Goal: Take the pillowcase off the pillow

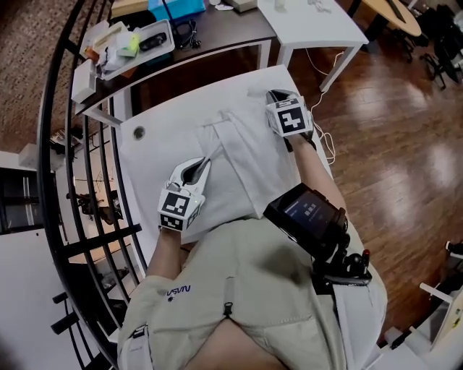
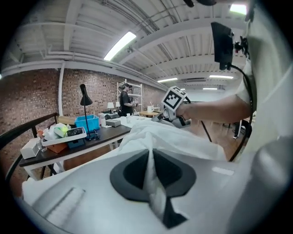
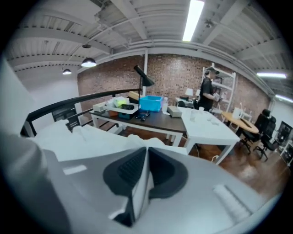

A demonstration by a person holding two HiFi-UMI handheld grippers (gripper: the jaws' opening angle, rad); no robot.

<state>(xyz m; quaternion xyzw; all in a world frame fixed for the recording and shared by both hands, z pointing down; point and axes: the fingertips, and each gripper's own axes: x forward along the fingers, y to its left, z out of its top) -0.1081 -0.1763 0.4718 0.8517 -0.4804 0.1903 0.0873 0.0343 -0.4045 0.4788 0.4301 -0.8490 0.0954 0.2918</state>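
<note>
A white pillow in its white pillowcase [image 1: 246, 162] lies on a white table [image 1: 141, 155] in front of me. My left gripper [image 1: 205, 165] is at the pillowcase's left edge, shut on a raised fold of the white fabric [image 2: 151, 137]; in the left gripper view [image 2: 150, 153] the cloth runs up between its jaws. At the pillow's far right corner my right gripper [image 1: 270, 96] is shut on a thin white layer of pillowcase [image 3: 142, 183], seen between its jaws in the right gripper view [image 3: 146, 153]. The right gripper's marker cube [image 2: 174, 98] shows beyond the bunched cloth.
A dark desk [image 1: 217, 32] beyond the table carries a tray [image 1: 137, 43], a blue bin [image 1: 177, 7] and a lamp [image 2: 84, 98]. A second white table [image 1: 311, 22] stands at the back right. A black railing [image 1: 79, 181] runs along the left. A person [image 2: 124, 98] stands far off.
</note>
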